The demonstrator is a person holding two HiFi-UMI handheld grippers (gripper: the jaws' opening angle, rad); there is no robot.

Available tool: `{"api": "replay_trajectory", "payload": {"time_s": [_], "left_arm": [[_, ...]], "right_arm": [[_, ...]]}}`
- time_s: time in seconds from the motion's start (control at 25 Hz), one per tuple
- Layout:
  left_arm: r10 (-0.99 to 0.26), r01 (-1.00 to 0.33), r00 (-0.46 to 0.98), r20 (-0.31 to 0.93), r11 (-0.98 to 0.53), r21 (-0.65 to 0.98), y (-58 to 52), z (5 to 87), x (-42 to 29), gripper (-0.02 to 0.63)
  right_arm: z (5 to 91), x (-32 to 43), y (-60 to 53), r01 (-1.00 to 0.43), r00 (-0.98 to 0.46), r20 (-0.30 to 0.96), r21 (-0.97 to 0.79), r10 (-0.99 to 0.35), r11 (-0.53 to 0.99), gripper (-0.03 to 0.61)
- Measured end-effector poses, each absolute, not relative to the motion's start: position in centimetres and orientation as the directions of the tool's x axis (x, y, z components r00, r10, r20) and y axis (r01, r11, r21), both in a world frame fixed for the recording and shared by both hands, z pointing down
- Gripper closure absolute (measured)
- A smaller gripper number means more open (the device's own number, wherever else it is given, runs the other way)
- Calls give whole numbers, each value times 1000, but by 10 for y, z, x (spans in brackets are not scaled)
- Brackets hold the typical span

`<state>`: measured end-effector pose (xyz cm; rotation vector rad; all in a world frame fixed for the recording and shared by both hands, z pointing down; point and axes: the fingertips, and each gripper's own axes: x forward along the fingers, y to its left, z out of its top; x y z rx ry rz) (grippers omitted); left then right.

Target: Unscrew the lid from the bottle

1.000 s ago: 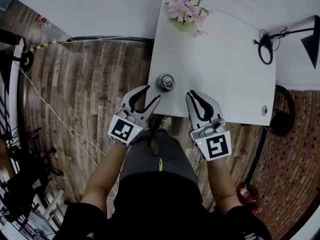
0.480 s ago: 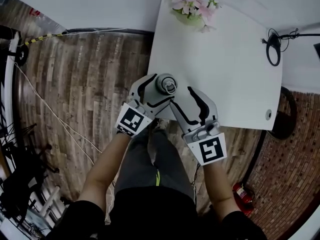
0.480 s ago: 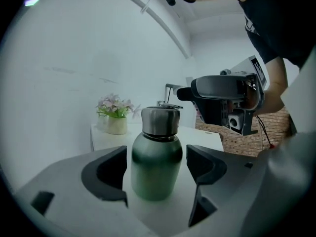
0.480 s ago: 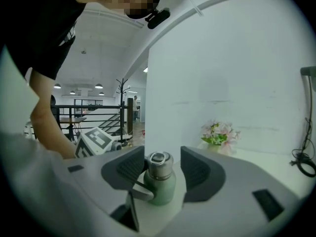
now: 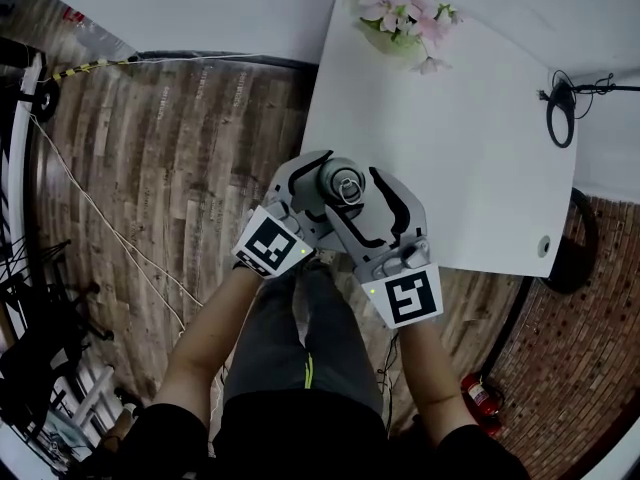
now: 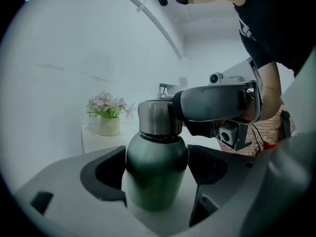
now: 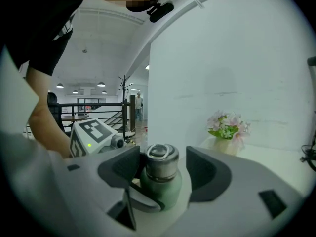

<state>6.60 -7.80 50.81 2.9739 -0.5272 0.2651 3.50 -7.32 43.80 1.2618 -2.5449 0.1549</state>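
Squat dark-green metal bottle [image 6: 157, 177] upright at white table's [image 5: 470, 138] near edge. Left gripper [image 5: 312, 190] jaws opening astride body; right gripper [image 5: 365, 213] jaws opening around brushed-steel lid [image 7: 160, 163]. Probably weighty, rigid, slick: clamp body low, lid sidewall

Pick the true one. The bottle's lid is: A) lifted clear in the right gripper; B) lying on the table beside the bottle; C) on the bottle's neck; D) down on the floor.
C: the metal lid sits on the bottle, between the opening jaws of the right gripper.
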Motion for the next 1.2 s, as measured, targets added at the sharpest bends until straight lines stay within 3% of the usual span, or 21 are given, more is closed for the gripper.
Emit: {"api": "replay_trajectory", "payload": {"time_s": [0.56,0.76,1.2], "left_arm": [[-332,-348,916,224,-937,37,-79,515,69,244],[-334,-349,917,218,-936,37,-80,513,69,244],[-333,-355,915,228,-933,60,-77,520,67,244]], "right_arm": [[452,19,-84,-785,-569,326,61,-755,617,279],[454,24,-88,-800,-546,311,84,-778,595,310],[456,22,-84,-708,-656,320,53,-684,704,310]]}}
